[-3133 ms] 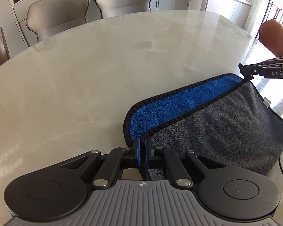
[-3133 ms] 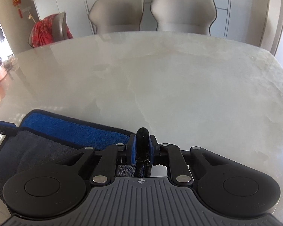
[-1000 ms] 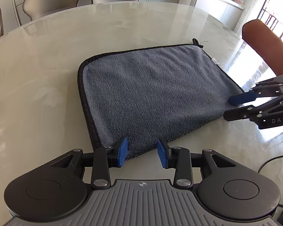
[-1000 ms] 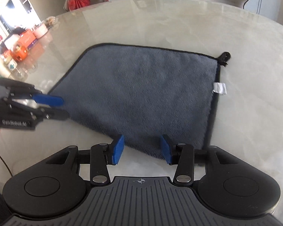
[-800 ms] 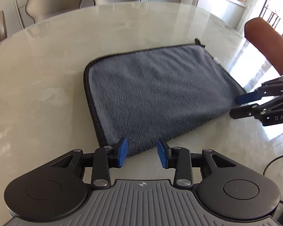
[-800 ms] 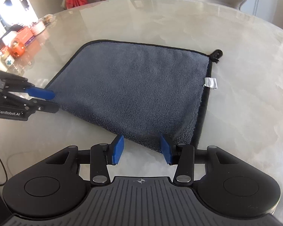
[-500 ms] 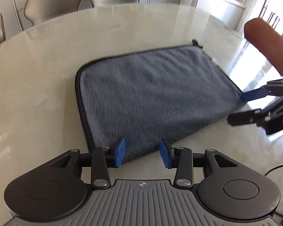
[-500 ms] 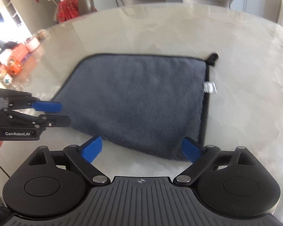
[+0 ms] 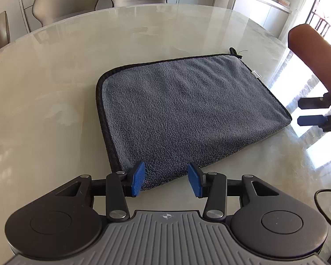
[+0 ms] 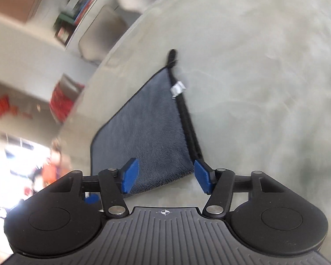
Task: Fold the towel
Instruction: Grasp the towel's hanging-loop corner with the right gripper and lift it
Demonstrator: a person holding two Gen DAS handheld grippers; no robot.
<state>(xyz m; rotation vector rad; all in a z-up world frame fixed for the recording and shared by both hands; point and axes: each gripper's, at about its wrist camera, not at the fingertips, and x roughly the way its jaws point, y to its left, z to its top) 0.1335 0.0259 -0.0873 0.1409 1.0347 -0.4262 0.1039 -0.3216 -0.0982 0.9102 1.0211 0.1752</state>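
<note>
A grey towel point(image 9: 187, 110) with black trim lies folded flat on the marble table point(image 9: 55, 77). My left gripper point(image 9: 166, 181) is open and empty, just off the towel's near left corner. My right gripper point(image 10: 166, 176) is open and empty, over the towel's near right corner point(image 10: 147, 137). In the left wrist view the right gripper point(image 9: 311, 111) shows at the right edge, open, beside the towel's right corner. The right wrist view is tilted and blurred.
Grey chairs point(image 9: 66, 0) stand behind the far table edge. A black cable point(image 9: 324, 203) lies on the table near right. The person's forearm point(image 9: 311, 50) reaches in from the upper right. A white label point(image 10: 177, 88) and a black loop point(image 10: 171, 57) sit on the towel's right edge.
Both grippers let go of the towel after folding it, and it now lies flat, grey side up. The right gripper has just rolled sideways and moved toward the towel's right corner.
</note>
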